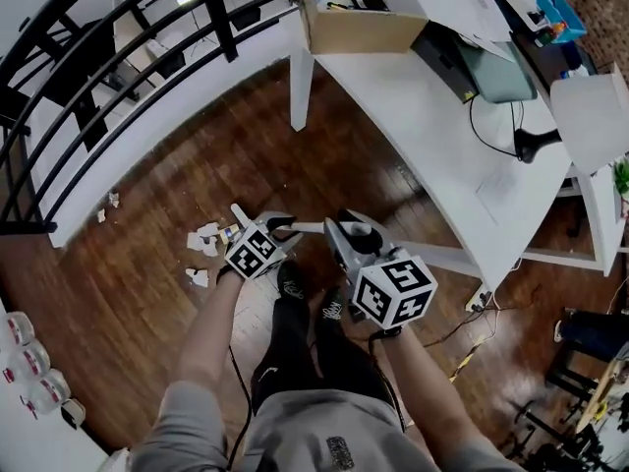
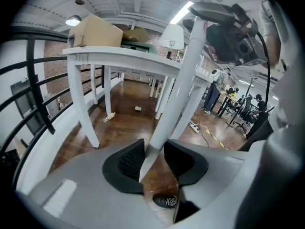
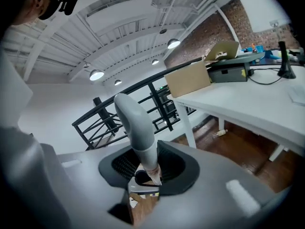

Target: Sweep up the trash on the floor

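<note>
One white handle [image 2: 177,90] between left fingers [image 2: 127,160]

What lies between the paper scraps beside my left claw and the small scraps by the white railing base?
Nothing: the head view shows only bare wooden floor between the paper scraps and the small scraps.

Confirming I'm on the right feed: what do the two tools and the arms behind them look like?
The left tool and right tool have pale grey shells with black ribbed pads. Each carries a white cube printed with black square markers. The person wears grey short sleeves; a thin black cable runs beside the left arm.
</note>
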Demonstrator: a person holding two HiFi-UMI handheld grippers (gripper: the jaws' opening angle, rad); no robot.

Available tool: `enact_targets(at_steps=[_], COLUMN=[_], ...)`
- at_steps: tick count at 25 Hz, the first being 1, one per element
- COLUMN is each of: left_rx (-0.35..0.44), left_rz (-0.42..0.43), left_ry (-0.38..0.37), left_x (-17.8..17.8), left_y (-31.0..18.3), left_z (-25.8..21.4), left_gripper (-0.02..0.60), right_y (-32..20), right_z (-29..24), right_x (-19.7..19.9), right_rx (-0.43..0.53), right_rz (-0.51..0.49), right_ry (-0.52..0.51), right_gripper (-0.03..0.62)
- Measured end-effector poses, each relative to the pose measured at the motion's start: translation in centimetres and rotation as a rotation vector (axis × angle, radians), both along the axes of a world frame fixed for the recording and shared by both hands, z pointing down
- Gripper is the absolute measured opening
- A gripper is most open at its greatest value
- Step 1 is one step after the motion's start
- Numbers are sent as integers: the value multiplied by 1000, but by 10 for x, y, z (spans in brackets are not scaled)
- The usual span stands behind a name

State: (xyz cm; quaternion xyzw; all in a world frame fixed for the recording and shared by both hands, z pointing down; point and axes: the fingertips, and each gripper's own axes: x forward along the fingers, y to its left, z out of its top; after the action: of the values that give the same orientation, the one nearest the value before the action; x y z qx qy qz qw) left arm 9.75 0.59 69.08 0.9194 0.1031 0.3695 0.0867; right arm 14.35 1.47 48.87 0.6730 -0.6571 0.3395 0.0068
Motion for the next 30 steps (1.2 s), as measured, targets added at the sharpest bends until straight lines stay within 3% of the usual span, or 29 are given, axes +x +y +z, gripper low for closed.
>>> enact_targets(at_steps=[11,18,26,30], left_rx=[32,69,184,205], left_rz=[-228,-371,-643,-821], left_ry=[-58,-106,-59,-45], left_x=[-122,-179,-193,-215], left_y=[-96,-117,-120,-100], left_z=[13,8,-63,-105], left_gripper=[129,129,124,121], right_y=[-105,-127,-123,-108], right_z=[10,9,-67,-111], right_x=[-115,-164,-189,-213], right_rx=[24,38,200,275], right_rz=[-267,-440,-760,-913], right_ry=[-43,-54,9,9], right_gripper=[97,96,97,97])
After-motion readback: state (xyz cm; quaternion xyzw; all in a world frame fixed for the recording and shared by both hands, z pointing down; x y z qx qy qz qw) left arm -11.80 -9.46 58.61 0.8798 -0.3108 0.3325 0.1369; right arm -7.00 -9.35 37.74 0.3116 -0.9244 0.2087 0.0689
